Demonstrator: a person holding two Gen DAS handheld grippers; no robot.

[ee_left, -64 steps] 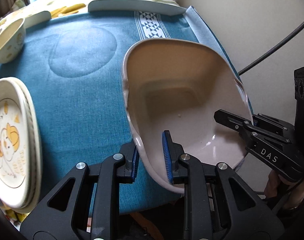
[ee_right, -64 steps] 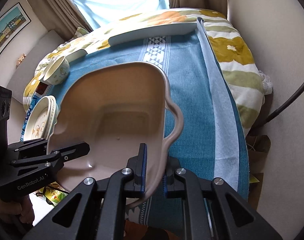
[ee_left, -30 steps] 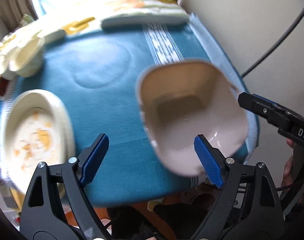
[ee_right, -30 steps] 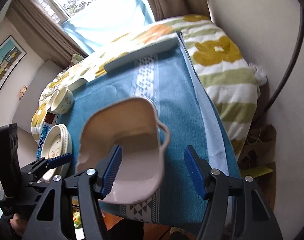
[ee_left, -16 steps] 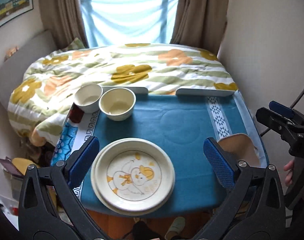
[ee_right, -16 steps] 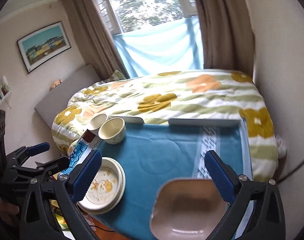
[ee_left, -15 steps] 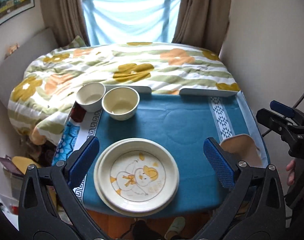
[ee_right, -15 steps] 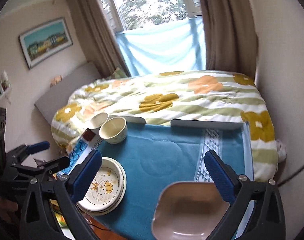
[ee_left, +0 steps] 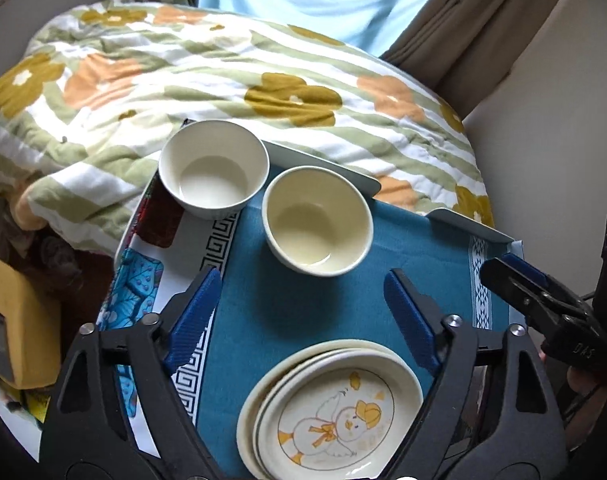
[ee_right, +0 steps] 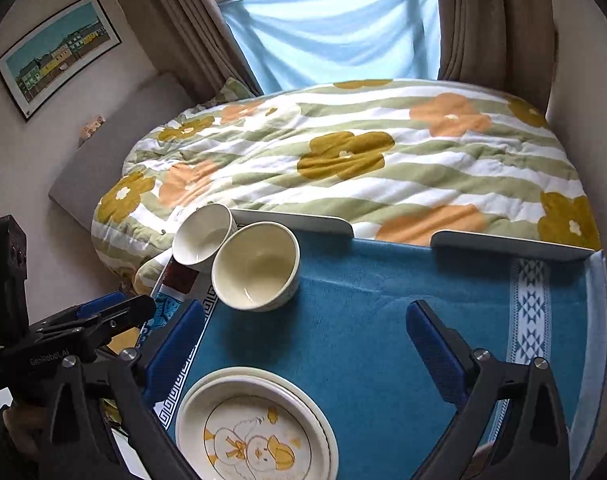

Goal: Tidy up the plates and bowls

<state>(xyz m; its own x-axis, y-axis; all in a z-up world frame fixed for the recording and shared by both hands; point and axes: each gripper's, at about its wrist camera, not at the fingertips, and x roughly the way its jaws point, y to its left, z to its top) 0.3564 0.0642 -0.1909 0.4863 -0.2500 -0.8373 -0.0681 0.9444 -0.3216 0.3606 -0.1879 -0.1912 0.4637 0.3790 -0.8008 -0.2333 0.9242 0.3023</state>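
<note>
A cream bowl [ee_left: 317,224] and a white bowl [ee_left: 213,172] stand touching at the far left of the blue cloth [ee_left: 423,248]. A stack of plates [ee_left: 335,412] with a duck picture lies nearer to me. My left gripper [ee_left: 301,276] hovers above the cloth between the plates and the cream bowl. Its jaws are wide and closing, and nothing is pressed between them. My right gripper [ee_right: 305,306] hangs beside it over the same spot, its jaws also wide and closing on nothing. The right wrist view shows the cream bowl [ee_right: 255,266], white bowl [ee_right: 203,236] and plates [ee_right: 255,428].
A flowered quilt [ee_right: 343,152] lies past the table's white raised rails [ee_right: 295,220]. A bare wall [ee_left: 551,100] borders the right side. At the left the table edge drops to clutter and a yellow object [ee_left: 19,320] on the floor.
Both grippers let go of the pink square dish, opened wide and swung left. The dish has gone from view; the bowls and plates now fill both views.
</note>
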